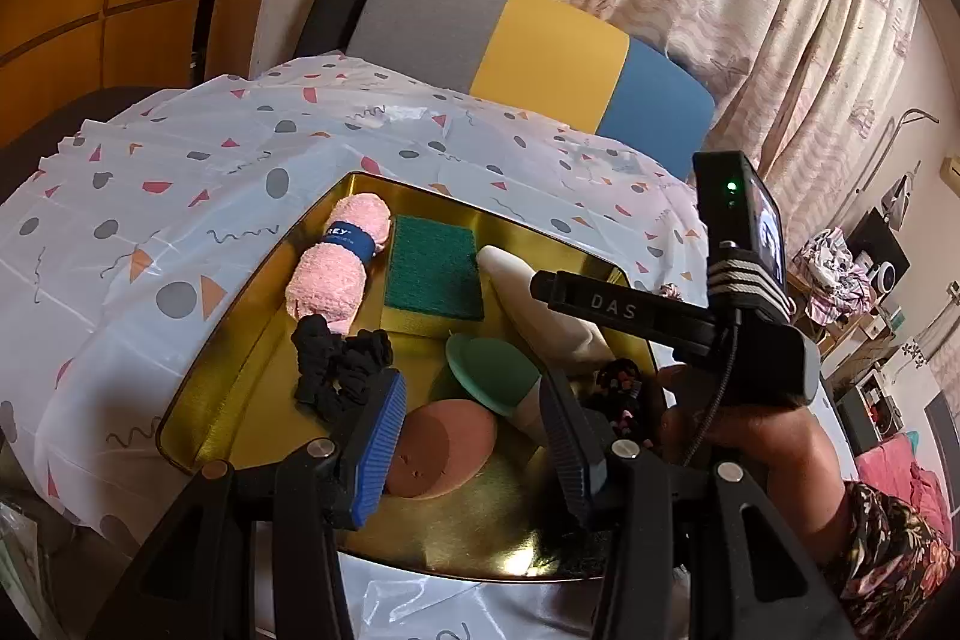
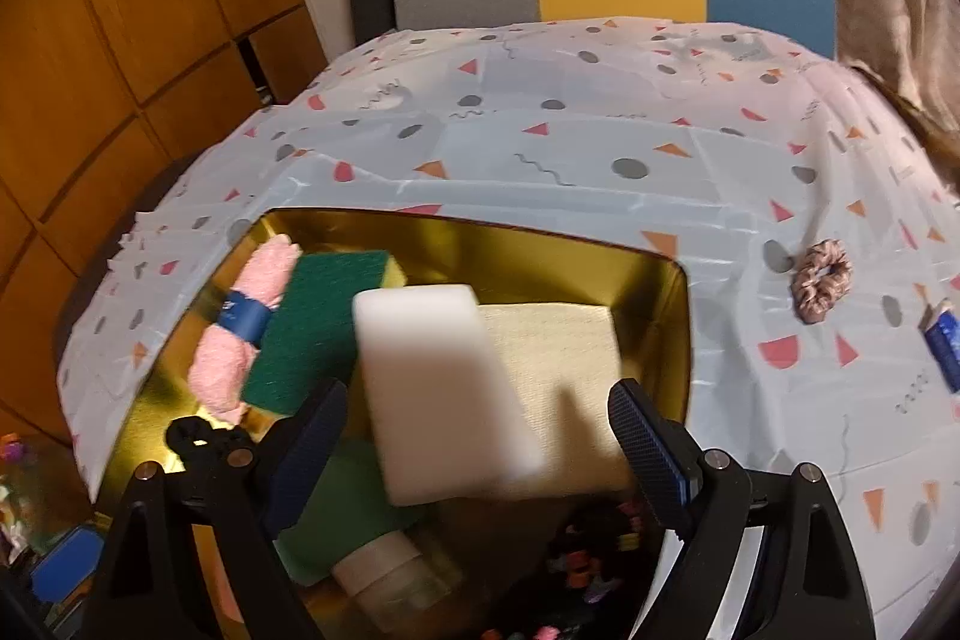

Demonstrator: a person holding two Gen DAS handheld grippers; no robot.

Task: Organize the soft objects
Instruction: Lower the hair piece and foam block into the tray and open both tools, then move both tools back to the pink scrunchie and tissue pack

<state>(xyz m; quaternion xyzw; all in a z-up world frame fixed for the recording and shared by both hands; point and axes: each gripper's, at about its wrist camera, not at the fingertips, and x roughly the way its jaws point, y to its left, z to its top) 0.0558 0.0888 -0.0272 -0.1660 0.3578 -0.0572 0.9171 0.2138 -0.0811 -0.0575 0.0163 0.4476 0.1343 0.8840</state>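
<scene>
Right gripper (image 2: 477, 445): my jaws stand apart, clamping nothing, above the gold tray (image 2: 654, 256).
Left gripper (image 1: 474, 436): my jaws apart, empty, over the tray's near end.
White sponge (image 2: 438, 388): inside the tray, between my right fingers, untouched.
Pink scrunchie (image 2: 822, 280): outside the tray, on its right.

The tray (image 2: 540, 244) ahead of the right gripper is glossy gold metal. In it lie a fluffy pink towel (image 2: 240, 334), a rough green scourer (image 2: 312, 316) and a smooth matt white sponge (image 2: 438, 388). The tablecloth (image 2: 540, 142) beyond looks like creased, shiny plastic.
</scene>
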